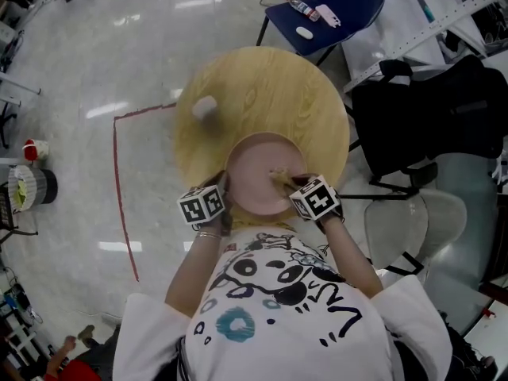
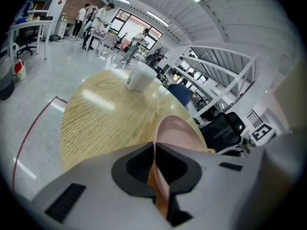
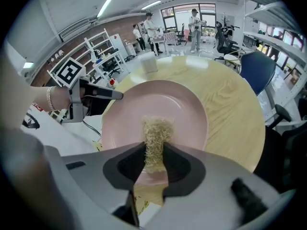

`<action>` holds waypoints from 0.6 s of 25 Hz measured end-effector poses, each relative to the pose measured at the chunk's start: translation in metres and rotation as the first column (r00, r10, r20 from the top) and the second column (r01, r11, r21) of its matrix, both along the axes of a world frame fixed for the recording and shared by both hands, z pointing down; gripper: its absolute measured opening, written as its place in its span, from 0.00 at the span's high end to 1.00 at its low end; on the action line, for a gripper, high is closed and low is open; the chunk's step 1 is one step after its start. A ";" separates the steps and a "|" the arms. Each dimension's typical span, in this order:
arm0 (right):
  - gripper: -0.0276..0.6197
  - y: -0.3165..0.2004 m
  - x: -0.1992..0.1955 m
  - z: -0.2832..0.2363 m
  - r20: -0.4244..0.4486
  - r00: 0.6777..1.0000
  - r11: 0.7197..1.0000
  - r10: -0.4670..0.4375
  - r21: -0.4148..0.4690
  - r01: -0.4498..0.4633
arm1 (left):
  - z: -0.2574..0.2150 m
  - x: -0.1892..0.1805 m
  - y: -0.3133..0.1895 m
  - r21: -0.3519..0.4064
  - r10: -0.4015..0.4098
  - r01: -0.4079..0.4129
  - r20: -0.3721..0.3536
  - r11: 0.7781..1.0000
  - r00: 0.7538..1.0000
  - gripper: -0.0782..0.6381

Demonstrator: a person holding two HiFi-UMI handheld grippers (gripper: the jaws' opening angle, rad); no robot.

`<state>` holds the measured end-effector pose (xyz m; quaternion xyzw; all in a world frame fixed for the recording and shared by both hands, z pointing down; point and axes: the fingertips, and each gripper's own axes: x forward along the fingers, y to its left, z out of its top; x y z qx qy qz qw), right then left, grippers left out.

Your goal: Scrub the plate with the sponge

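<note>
A pink plate (image 1: 258, 173) lies at the near edge of a round wooden table (image 1: 262, 86). My left gripper (image 1: 225, 184) is shut on the plate's left rim; in the left gripper view the plate (image 2: 180, 131) runs edge-on between the closed jaws of the left gripper (image 2: 154, 164). My right gripper (image 1: 290, 186) is shut on a tan fibrous sponge (image 1: 279, 179). The right gripper view shows the sponge (image 3: 156, 133) sticking out between the right gripper's (image 3: 154, 151) jaws and resting on the plate (image 3: 184, 107) near its middle. The left gripper (image 3: 98, 94) shows at the plate's left edge.
A white cup (image 1: 205, 106) stands on the far left part of the table, also visible as the cup (image 2: 140, 76). A blue chair (image 1: 333, 6) with small items stands beyond the table, a black bag (image 1: 432, 113) to the right. Red tape (image 1: 117, 181) marks the floor at the left.
</note>
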<state>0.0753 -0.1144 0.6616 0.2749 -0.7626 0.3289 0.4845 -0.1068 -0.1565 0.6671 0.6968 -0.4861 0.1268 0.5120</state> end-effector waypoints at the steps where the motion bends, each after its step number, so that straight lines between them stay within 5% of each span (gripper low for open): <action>1: 0.78 0.006 -0.004 0.000 0.010 1.000 1.000 -0.006 -0.012 0.006 | 0.000 0.000 0.000 0.000 -0.002 0.002 -0.001 1.000 1.000 0.85; 15: 0.78 0.008 -0.079 0.001 0.104 0.981 0.986 -0.164 -0.008 0.166 | 0.000 0.003 0.001 -0.001 0.019 -0.019 -0.001 1.000 1.000 0.85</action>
